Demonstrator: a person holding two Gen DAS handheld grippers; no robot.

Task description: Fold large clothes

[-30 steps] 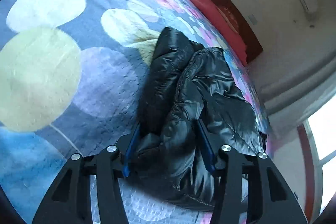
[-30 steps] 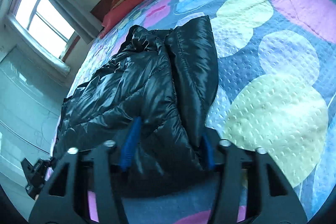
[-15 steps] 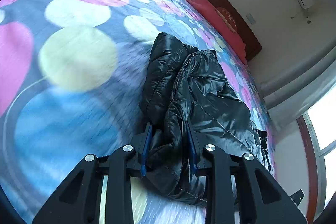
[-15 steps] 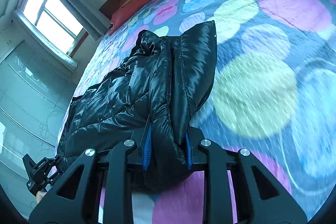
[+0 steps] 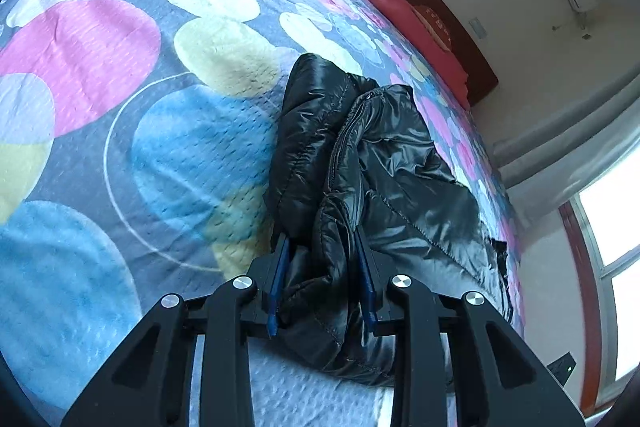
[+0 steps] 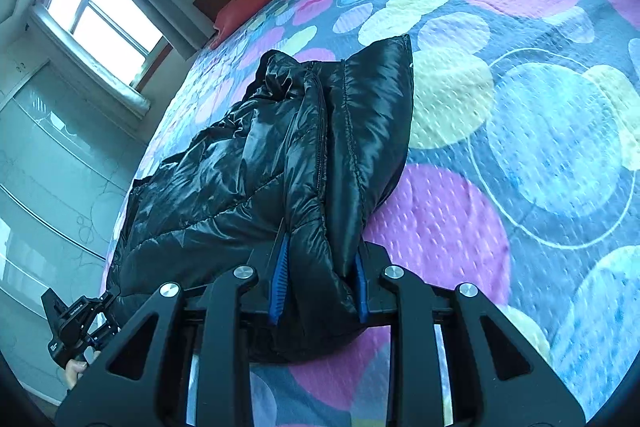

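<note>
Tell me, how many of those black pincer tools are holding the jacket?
2. The left gripper is clamped on a bunched fold of the black puffer jacket at its near edge; the right gripper is clamped on another part of that edge.

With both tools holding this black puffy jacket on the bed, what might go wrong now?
1. The jacket is shiny and thick; the bunched fold in the right tool may slip out when pulled.
2. The left tool pinches several layers together, so the fold may come out uneven.
3. Dragging the jacket may wrinkle the dotted bedspread beneath it.
</note>
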